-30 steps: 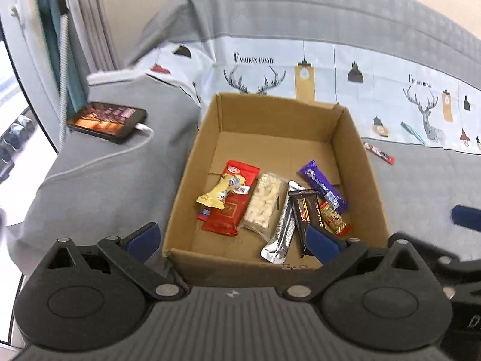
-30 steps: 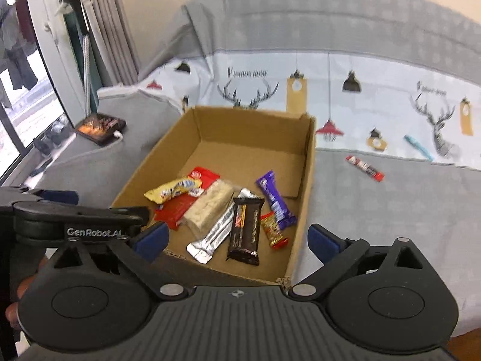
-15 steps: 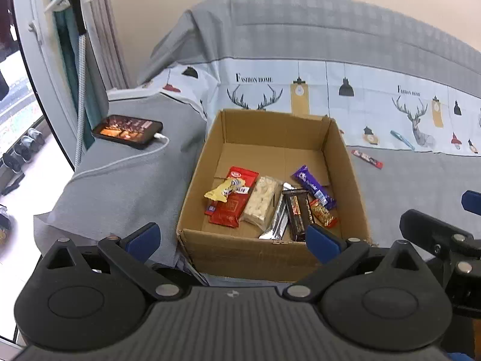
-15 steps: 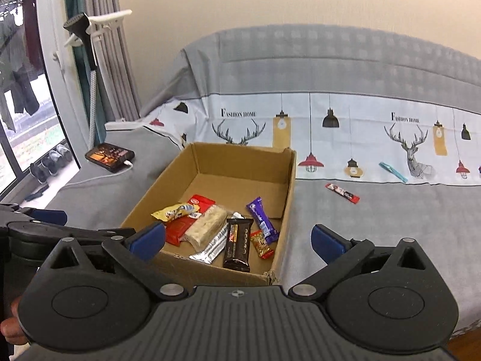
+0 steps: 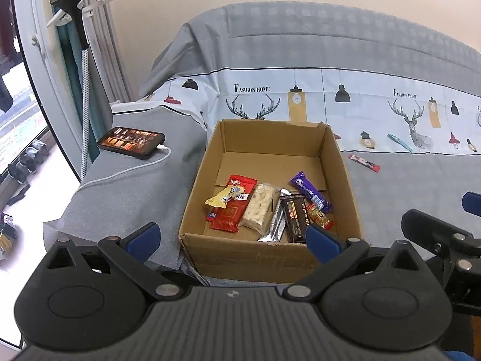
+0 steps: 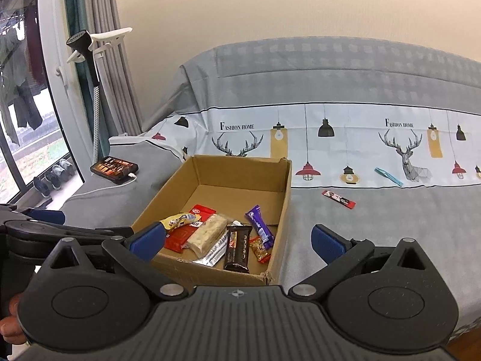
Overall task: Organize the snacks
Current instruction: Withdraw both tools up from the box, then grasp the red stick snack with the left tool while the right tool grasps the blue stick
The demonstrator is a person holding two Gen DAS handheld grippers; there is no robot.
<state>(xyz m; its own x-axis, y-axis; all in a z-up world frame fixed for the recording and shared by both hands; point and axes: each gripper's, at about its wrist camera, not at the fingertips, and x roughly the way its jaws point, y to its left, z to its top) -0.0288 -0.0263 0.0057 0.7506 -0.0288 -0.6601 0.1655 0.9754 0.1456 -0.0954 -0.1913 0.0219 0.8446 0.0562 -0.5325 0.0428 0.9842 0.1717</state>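
Note:
An open cardboard box (image 5: 270, 141) (image 6: 285, 186) sits on the grey bed cover. Several snacks lie in its near half: a red packet (image 5: 233, 213), a yellow wrapper (image 5: 221, 198), a pale nut bar (image 5: 260, 206), a silver wrapper (image 5: 276, 222), a dark brown bar (image 5: 296, 218) (image 6: 237, 248) and a purple bar (image 5: 309, 192) (image 6: 260, 225). A red stick snack (image 5: 363, 163) (image 6: 338, 199) and a teal one (image 5: 399, 142) (image 6: 388, 176) lie on the cover to the box's right. My left gripper (image 5: 233, 242) and right gripper (image 6: 239, 242) both hang open and empty, short of the box's near wall.
A lit phone (image 5: 130, 142) (image 6: 114, 169) with a white cable lies on the cover left of the box. A garment steamer pole (image 5: 84, 90) stands by the curtain and window at the left. Shoes (image 5: 27, 162) sit on the floor below. The bed's headboard (image 6: 330, 69) rises behind.
Both grippers have pulled back and up from the box, which now looks smaller and farther off. More wall and window show. The snacks in the box have not shifted.

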